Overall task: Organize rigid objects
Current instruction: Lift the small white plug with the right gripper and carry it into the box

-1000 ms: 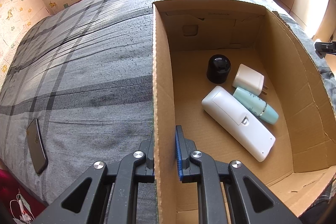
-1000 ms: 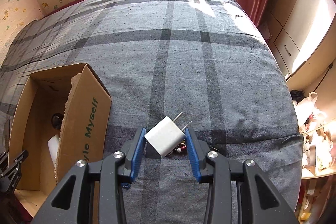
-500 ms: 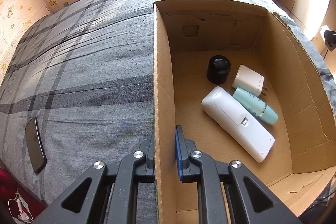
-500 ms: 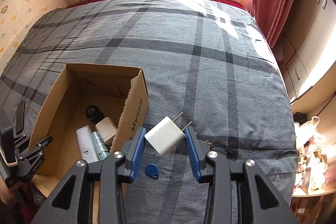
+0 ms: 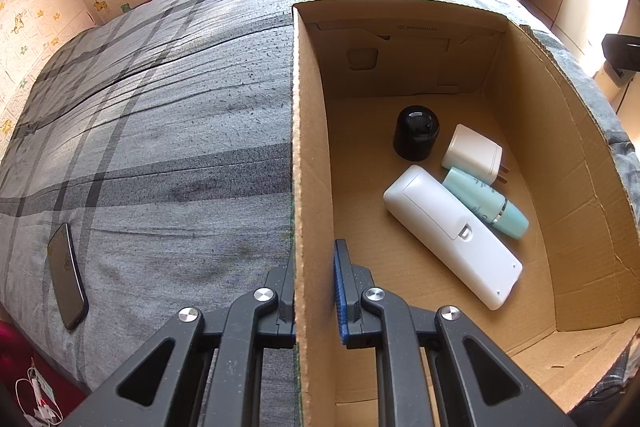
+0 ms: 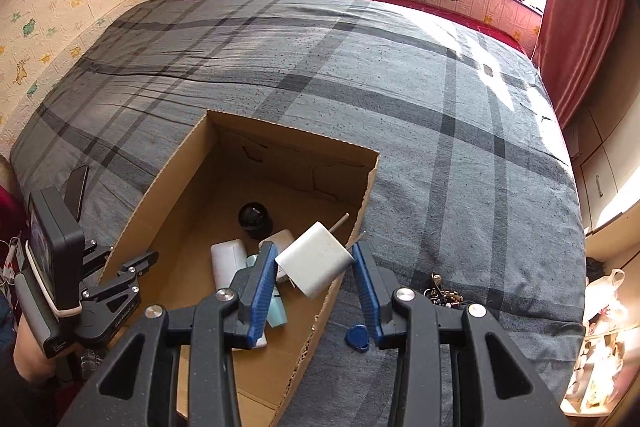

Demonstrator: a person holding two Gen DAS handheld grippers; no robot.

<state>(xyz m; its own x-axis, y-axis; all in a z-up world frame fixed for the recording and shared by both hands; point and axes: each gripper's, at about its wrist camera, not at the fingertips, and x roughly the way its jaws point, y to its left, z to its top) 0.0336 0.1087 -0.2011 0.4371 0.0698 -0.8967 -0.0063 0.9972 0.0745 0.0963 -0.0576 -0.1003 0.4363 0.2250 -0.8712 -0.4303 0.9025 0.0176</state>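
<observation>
Bed [image 6: 400,99]: grey plaid cloth, finely wrinkled, carrying all items. Cardboard box [image 5: 580,187]: open-topped, matte corrugated walls, standing on the bed. Left claw [image 5: 314,291]: clenched on the box's near wall, one finger outside and one blue ribbed pad [image 5: 340,291] inside. Right claw [image 6: 314,267]: grasping a white charger [image 6: 316,259], a smooth rounded block tilted, with two metal prongs pointing away, held above the box's right wall.

Box contents, seen in full only by the left wrist view: a long white remote [image 5: 452,235], lying face down; a pale teal tube [image 5: 486,203] just beside it; a second white charger [image 5: 474,153] touching the tube; a glossy black domed cap [image 5: 416,133].

The right wrist view alone shows a blue teardrop tag [image 6: 357,337] and a small metal cluster [image 6: 440,293] on the bed outside the box. A dark phone [image 5: 66,275] lies well left of the box.
</observation>
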